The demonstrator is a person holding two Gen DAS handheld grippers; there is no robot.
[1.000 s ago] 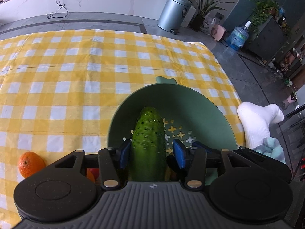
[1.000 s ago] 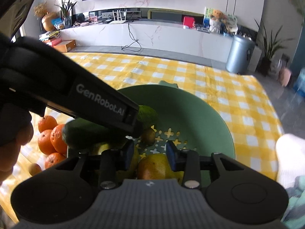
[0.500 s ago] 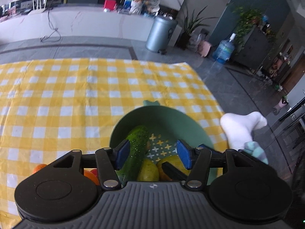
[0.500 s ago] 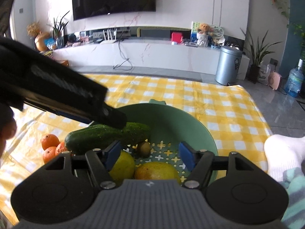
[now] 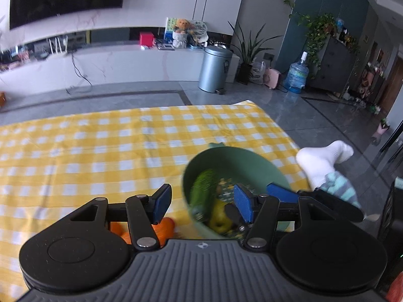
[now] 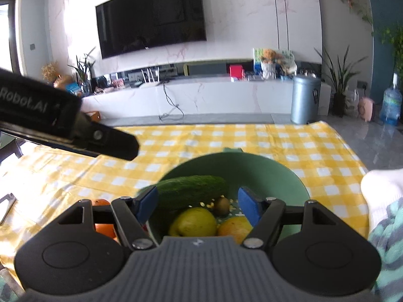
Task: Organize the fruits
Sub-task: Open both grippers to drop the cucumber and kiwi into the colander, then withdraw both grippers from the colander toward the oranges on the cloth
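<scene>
A green colander bowl [image 6: 239,161] stands on the yellow checked cloth [image 5: 100,151]. In it lie a cucumber [image 6: 191,191], a kiwi [image 6: 221,203], a yellow-green fruit [image 6: 195,221] and an orange-yellow fruit [image 6: 234,227]. My right gripper [image 6: 197,203] hovers above the bowl's near side, its jaws opening, with no fruit pressed between the pads. My left gripper [image 5: 202,202] is open and empty, above and left of the bowl [image 5: 234,163], the cucumber [image 5: 204,188] below it. Its black body [image 6: 63,128] crosses the right wrist view. Oranges [image 5: 163,229] lie left of the bowl.
A person's foot in a white sock [image 5: 322,161] rests at the cloth's right edge, close to the bowl. A flat dark object [image 6: 7,206] lies at the far left. Beyond the cloth stand a grey bin [image 5: 214,68] and a water bottle [image 5: 297,75] on the floor.
The left gripper let go of the cucumber, which now lies in the bowl, and rose back to the left. The right jaws widened off the orange-yellow fruit and lifted slightly.
</scene>
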